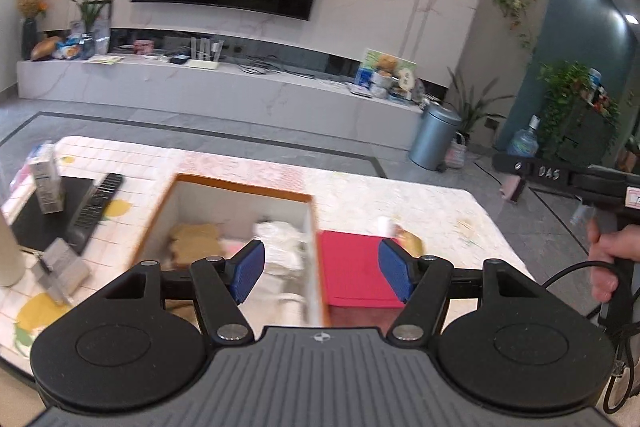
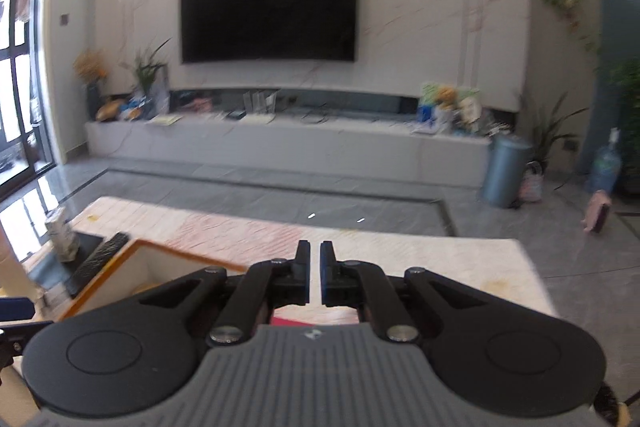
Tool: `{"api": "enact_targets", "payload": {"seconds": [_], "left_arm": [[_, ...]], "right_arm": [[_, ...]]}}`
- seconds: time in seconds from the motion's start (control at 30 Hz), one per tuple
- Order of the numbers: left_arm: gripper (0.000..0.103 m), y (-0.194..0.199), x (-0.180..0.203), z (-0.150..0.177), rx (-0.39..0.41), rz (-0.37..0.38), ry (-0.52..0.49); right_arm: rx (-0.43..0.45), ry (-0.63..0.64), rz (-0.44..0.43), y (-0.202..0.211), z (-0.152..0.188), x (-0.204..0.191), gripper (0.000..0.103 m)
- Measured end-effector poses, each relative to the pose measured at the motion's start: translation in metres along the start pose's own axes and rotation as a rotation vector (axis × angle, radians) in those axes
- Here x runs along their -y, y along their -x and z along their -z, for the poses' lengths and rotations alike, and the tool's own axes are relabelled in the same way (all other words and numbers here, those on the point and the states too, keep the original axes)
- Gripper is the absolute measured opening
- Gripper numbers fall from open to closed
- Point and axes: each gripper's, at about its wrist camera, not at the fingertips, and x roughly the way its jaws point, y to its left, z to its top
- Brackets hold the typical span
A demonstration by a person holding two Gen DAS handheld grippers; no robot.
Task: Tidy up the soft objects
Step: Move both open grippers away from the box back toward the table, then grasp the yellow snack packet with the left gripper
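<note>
**Inspector:** Left gripper (image 1: 321,269)?

**Assistant:** Its blue-padded fingers (image 1: 249,270) stand well apart, nothing between them, raised above the desk (image 1: 432,203). No contact with any item.

**Inspector:** Right gripper (image 2: 314,275)?

**Assistant:** Fingers together, only a thin slit between them, nothing clamped. From the left wrist view it sits off the desk's right edge, held by a hand (image 1: 608,259) on its grip.

**Inspector:** Location of the soft items?

**Assistant:** Inside the open white box with the orange rim (image 1: 240,183), which sits mid-desk. A tan folded cloth (image 1: 198,241) lies toward the box's left wall; a white crumpled cloth (image 1: 282,239) lies against its right wall. A pink item shows between them, too blurred to identify.

**Inspector:** Anything outside the box?

**Assistant:** A red flat folder (image 1: 352,267) lies touching the box's right wall. A small yellowish object (image 1: 410,241) rests at the folder's far right corner; blurred. Toward the desk's left edge: a remote control (image 1: 96,211) partly on a black pad (image 1: 36,223), and a carton (image 1: 46,179) standing upright.
</note>
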Motion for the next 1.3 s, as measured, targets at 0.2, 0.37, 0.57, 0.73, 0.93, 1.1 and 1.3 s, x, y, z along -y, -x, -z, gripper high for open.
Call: {"api": "enact_targets", "payload": {"seconds": [0.2,0.37,0.57,0.73,0.93,1.1,1.3], "left_arm": [[0.079,-0.024,0.047,0.013,-0.051,0.099,-0.042],[0.079,-0.049,0.082,0.031,-0.121,0.166,-0.067],[0.079,-0.077,0.125,0.057,-0.13,0.13,-0.146],[0.08,-0.098,0.156,0.077,-0.098,0.128,-0.224],[0.08,-0.135,0.188,0.107,-0.049,0.044,-0.259],[0.08,-0.171,0.2,0.121,0.013,-0.085,-0.27],[0.081,-0.227,0.207,0.126,0.022,-0.226,-0.264]], "right_arm": [[0.005,-0.103,0.002,0.019,0.023,0.063,0.004],[-0.015,-0.147,0.031,0.017,0.049,0.097,0.005],[-0.037,-0.212,0.081,0.005,0.071,0.129,0.01],[-0.026,-0.284,0.091,0.004,0.084,0.149,0.016],[-0.033,-0.373,0.096,-0.008,0.108,0.162,0.027],[-0.059,-0.411,0.27,-0.01,0.132,0.18,0.038],[-0.09,-0.466,0.364,-0.022,0.152,0.203,0.046]]}}
